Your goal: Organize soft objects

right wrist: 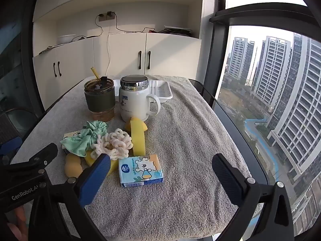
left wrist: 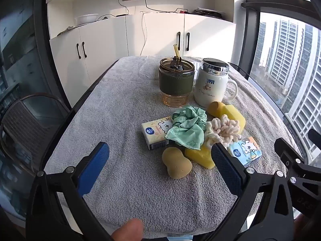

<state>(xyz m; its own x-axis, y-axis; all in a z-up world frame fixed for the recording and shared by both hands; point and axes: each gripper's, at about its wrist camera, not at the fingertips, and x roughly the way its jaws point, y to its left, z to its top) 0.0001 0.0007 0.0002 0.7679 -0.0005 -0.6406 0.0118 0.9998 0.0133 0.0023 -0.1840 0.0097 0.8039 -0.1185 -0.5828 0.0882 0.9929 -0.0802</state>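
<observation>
Left gripper [left wrist: 160, 156] and right gripper [right wrist: 160, 167] hover, jaws wide, empty.

Grey terry towel [left wrist: 124, 104] covers the table. Mint-green fabric scrunchie [left wrist: 186, 126] carries a pale flower print. Cream looped chenille scrunchie [left wrist: 222, 129] is plain. Yellow rectangular sponge [left wrist: 233, 114], yellow sponge block [left wrist: 200, 155] and tan gourd-shaped sponge [left wrist: 177, 163] are unpatterned. Near right, blue tissue pack [right wrist: 140, 169] bears a white cartoon bear; cream tissue pack [left wrist: 154, 134] shows similar line art. White ceramic mug [right wrist: 133, 104] has a chrome lid; amber glass tumbler [left wrist: 176, 80] wears an olive sleeve. Gripper pads [left wrist: 93, 168] are blue.
</observation>
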